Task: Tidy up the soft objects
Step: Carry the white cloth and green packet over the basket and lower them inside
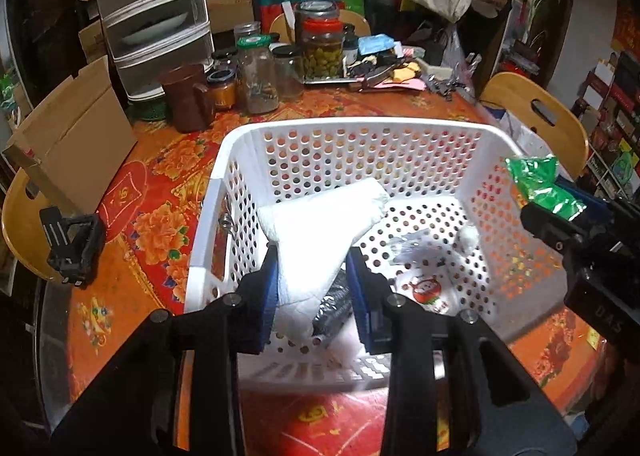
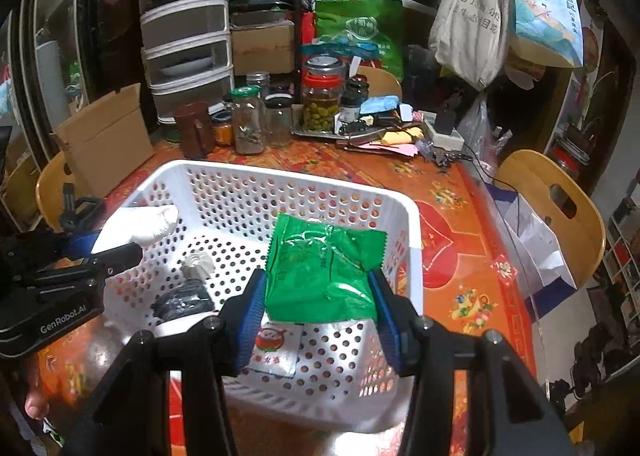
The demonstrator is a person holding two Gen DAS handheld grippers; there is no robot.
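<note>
A white perforated basket (image 1: 352, 128) (image 2: 412, 216) stands on the red floral table. My left gripper (image 1: 312, 276) is shut on a white soft pack (image 1: 320, 224) and holds it over the basket's left side; the pack also shows in the right wrist view (image 2: 136, 226). My right gripper (image 2: 320, 296) is shut on a green foil packet (image 2: 324, 272) above the basket's right side; the packet shows at the right in the left wrist view (image 1: 544, 188). Inside the basket lie a white pouch with a red print (image 1: 426, 290) (image 2: 274, 348), a black item (image 2: 182, 302) and a small white object (image 1: 468, 236).
Glass jars (image 1: 260, 76), a brown jug (image 1: 188, 96) and a tray of clutter (image 1: 384, 72) stand at the table's far side. A cardboard box (image 1: 76, 140) and a black clamp (image 1: 74, 244) sit left. Wooden chairs (image 2: 556, 200) stand beside the table.
</note>
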